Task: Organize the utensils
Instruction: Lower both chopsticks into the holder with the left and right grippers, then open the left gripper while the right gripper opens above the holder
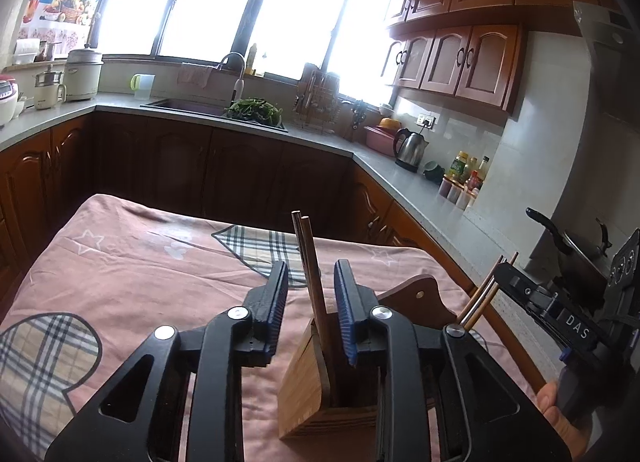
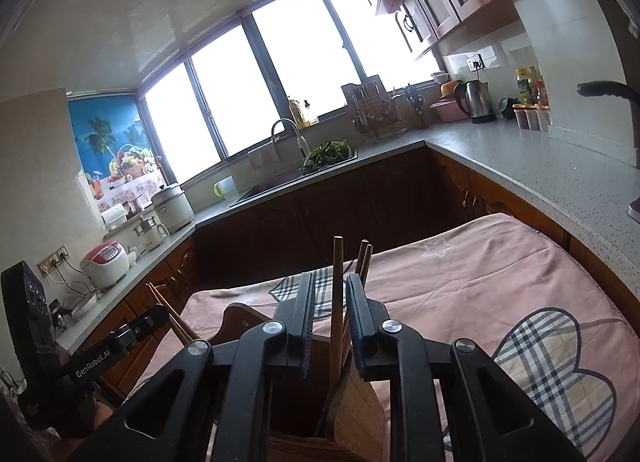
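In the left wrist view a pair of brown chopsticks [image 1: 308, 258] stands upright in a wooden utensil holder [image 1: 308, 386] on the pink cloth. My left gripper [image 1: 311, 302] is open around them, with a gap on each side of the sticks. In the right wrist view one light chopstick [image 2: 338, 294] rises from the holder [image 2: 356, 410] between the fingers of my right gripper [image 2: 330, 314], which is open and does not press on it. Two darker chopsticks [image 2: 365, 258] stand just behind its right finger. Each view shows the other gripper at its edge beside more chopsticks [image 1: 480, 302].
The pink cloth with plaid patches [image 1: 132, 262] covers the table. A wooden board-shaped back [image 1: 420, 294] rises behind the holder. Grey counters run around the room, with a sink [image 1: 192, 105], a kettle [image 1: 410, 147] and bottles [image 1: 466, 171]. A person's hand [image 1: 558, 418] holds the right gripper.
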Demonstrator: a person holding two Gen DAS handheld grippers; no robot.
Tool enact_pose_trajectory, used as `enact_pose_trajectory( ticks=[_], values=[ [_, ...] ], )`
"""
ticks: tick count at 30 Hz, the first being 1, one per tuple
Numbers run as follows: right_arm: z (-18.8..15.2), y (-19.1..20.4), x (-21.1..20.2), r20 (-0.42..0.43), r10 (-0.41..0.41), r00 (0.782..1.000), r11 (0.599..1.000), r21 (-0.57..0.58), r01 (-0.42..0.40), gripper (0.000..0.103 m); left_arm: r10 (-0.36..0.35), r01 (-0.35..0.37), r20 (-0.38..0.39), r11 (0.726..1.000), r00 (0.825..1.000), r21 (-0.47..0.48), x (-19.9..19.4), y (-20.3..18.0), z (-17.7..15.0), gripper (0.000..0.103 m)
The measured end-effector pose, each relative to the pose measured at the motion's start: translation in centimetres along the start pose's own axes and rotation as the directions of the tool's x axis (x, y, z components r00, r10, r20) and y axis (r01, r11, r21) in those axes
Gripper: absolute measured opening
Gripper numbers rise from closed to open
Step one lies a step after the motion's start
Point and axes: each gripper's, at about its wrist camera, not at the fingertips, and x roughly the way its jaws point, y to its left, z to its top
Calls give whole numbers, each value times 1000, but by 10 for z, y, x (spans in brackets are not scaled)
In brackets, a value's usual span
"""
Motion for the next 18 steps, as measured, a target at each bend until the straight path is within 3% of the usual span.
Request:
enact_pose_trajectory(
  ticks=[3,5,6,8,10,18],
  values=[
    [4,2,-10,31,4,1000,1000,3,-4,41,3,-2,7,1000,1000,-4,-7,1,0,42],
    [7,5,-17,51,8,999,1000,2,-8,52,15,-14,9,1000,1000,-7,-12,1,0,65],
    [8,5,-20,60,15,998,1000,4,-16,57,21,-21,16,1000,1000,-6,-16,1,-1,69],
    [10,7,-27,79,22,997,1000,1,-22,81,30,-30,26,1000,999,2,-23,2,-2,80],
    [10,8,-34,98,18,995,1000,-8,-17,91,48,-48,30,999,998,7,-31,3,-4,91],
    [2,8,-56,69,21,997,1000,-3,-21,95,70,-70,11,997,997,19,-67,5,-16,101]
  ],
)
